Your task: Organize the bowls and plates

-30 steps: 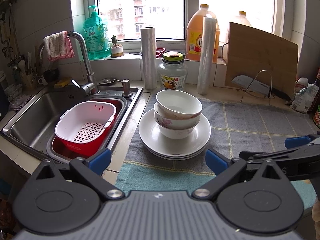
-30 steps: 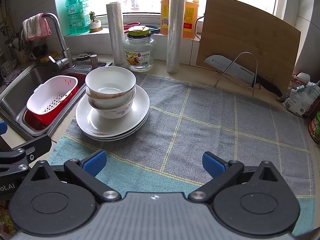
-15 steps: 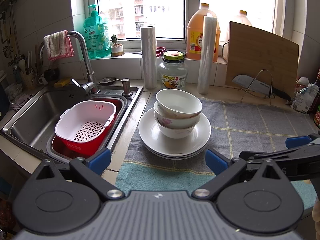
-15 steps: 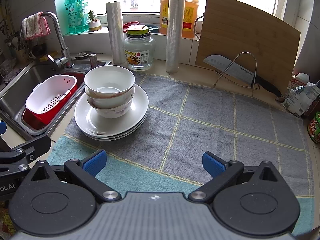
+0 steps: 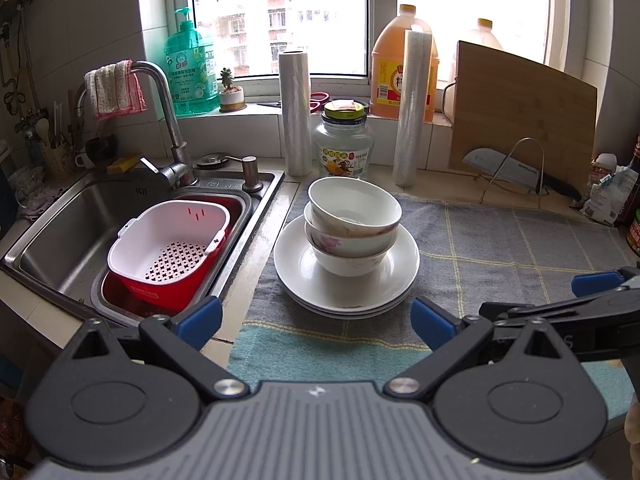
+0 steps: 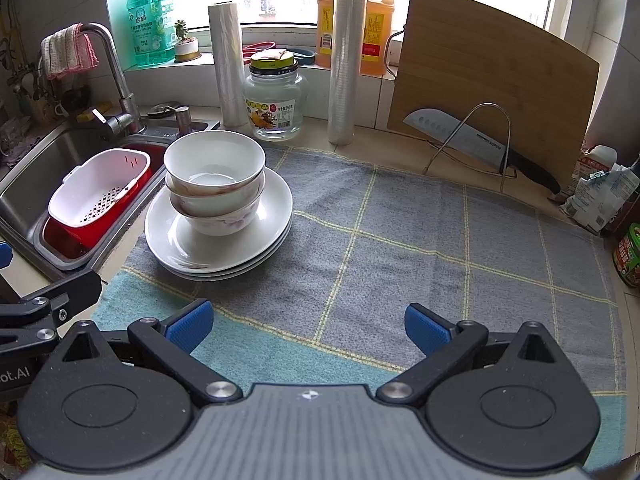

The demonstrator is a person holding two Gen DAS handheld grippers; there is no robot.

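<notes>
hovering with jaws wide and empty, the left gripper (image 5: 316, 322) and right gripper (image 6: 309, 328) hang near the cloth's (image 6: 400, 220) front edge. two nested bowls (image 6: 215, 182) sit on stacked plates (image 6: 224, 240) at the cloth's left end, beside the sink (image 5: 76, 216).

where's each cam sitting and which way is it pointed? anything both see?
Left wrist: on the left gripper, low at the counter's front edge, facing the window; stacked bowls dead ahead, sink to the left. Own open fingers frame the bottom; right gripper's side enters at right.
Right wrist: on the right gripper, further right, same heading; bare towel ahead, bowls off left. Own open fingers show; left gripper's side at left edge.
Shared: bowls, plates, sink, jar, cutting board, knife.
</notes>
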